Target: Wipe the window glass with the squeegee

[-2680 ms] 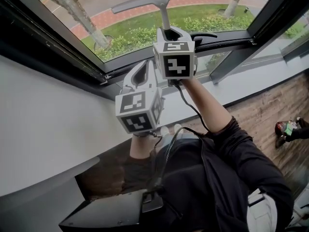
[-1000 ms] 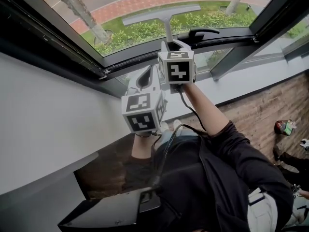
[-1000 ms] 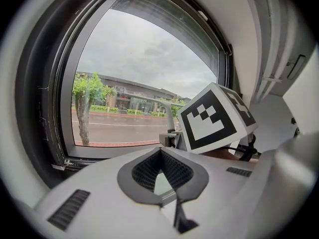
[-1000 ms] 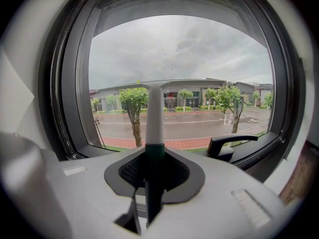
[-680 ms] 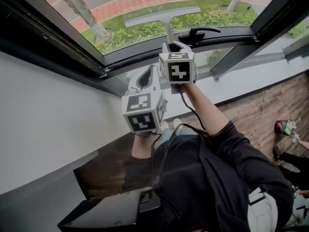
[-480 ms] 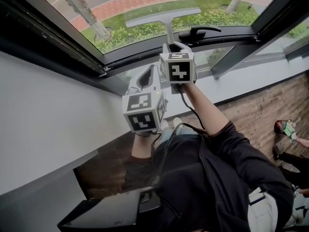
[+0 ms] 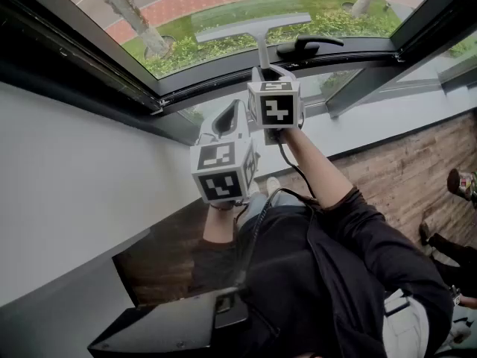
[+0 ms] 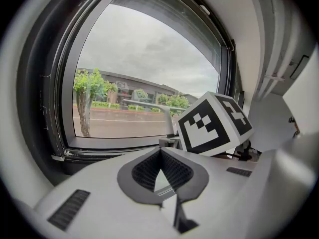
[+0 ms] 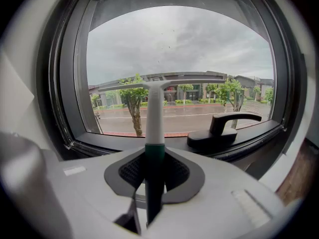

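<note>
Your right gripper (image 9: 154, 171) is clamped on the dark green grip of the grey T-shaped squeegee (image 9: 155, 113), whose pale shaft stands straight up out of the ribbed pads. Your left gripper (image 8: 162, 171) has its jaws drawn together with their tips meeting and nothing between them. In the head view it (image 7: 231, 118) sits just beside the right gripper (image 7: 266, 71), lower and to its left.

The squeegee's long blade (image 7: 250, 27) runs roughly level across the lower part of the clear window glass (image 9: 179, 49), a little above the bottom rail of the dark window frame (image 7: 97, 58). Whether the rubber edge presses on the pane, you cannot tell. The black lever window handle (image 9: 222, 128) rests on that rail, just right of the shaft.
</note>
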The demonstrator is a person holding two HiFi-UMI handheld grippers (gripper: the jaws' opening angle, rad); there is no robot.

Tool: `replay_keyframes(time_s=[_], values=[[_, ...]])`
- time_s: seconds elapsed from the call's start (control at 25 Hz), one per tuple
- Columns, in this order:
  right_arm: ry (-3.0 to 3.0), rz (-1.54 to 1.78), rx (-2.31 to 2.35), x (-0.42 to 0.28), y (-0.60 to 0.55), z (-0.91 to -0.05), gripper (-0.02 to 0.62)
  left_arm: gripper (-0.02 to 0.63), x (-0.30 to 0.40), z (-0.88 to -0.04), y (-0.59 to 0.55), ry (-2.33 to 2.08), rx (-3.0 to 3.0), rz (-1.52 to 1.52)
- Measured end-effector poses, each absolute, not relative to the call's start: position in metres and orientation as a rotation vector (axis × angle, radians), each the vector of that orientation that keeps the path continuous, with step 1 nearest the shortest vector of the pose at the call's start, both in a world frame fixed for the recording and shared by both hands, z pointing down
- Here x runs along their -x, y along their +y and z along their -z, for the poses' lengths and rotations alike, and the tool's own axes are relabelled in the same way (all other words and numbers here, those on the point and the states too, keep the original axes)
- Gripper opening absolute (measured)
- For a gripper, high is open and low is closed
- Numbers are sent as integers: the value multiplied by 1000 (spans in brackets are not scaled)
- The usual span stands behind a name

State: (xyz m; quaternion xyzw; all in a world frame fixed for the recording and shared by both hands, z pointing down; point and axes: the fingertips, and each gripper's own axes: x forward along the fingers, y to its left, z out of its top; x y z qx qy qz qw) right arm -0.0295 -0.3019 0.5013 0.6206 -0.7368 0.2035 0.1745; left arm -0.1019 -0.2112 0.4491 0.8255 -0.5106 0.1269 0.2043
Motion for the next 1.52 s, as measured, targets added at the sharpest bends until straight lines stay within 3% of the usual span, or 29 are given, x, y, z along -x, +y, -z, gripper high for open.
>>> replay_keyframes(time_s=[1.52], values=[[-2043, -684, -1721, 27, -294, -540, 64, 0, 103, -469, -208, -1410, -2261, -403]])
